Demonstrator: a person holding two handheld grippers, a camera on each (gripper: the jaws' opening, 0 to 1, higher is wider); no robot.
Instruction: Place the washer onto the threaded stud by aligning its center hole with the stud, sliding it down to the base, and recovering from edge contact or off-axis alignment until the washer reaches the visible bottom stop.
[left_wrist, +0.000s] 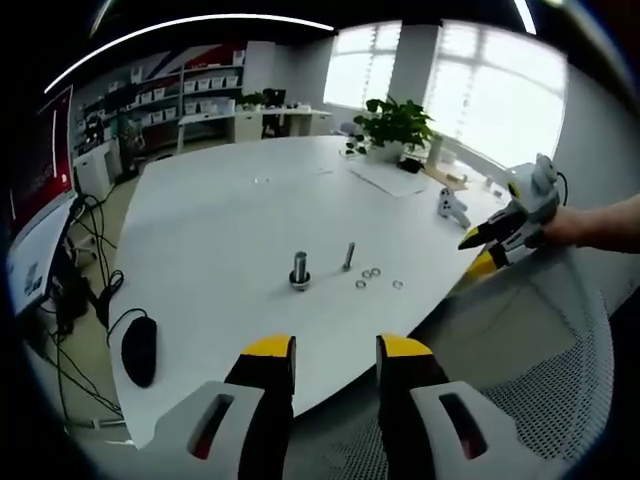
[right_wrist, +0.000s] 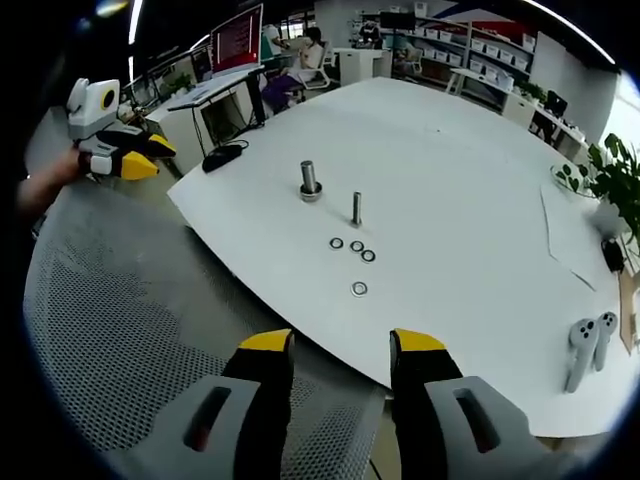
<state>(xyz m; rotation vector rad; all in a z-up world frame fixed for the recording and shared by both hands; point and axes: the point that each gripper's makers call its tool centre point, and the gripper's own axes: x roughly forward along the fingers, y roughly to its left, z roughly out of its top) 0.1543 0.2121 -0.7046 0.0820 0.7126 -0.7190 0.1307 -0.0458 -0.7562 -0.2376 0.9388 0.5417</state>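
Nothing picked up yet; both grippers sit back off the table edge, so the step in hand is the approach and pick of one washer.

Layout, right gripper view: thin threaded stud (right_wrist: 356, 208) upright just above centre frame, a fatter stud on a base (right_wrist: 310, 181) up-left of it. Three washers (right_wrist: 352, 247) lie flat in a cluster just below the thin stud, and a lone washer (right_wrist: 359, 289) sits below those, nearest the right gripper (right_wrist: 340, 352). In the left gripper view the same stud (left_wrist: 349, 256) is mid-frame with the washers (left_wrist: 372, 274) to its lower right.

How I'd run it: take the lone washer, since it's clear of the others. Pinch it by the rim, keep it level, centre the hole over the stud tip, then lower straight down. If it catches on the threads, back off a touch and re-level rather than forcing it.

Tongs: right gripper jaws apart, holding and touching nothing. Left gripper (left_wrist: 335, 350) likewise released and empty. Whether the fat stud already carries a washer at its base is too small to tell.
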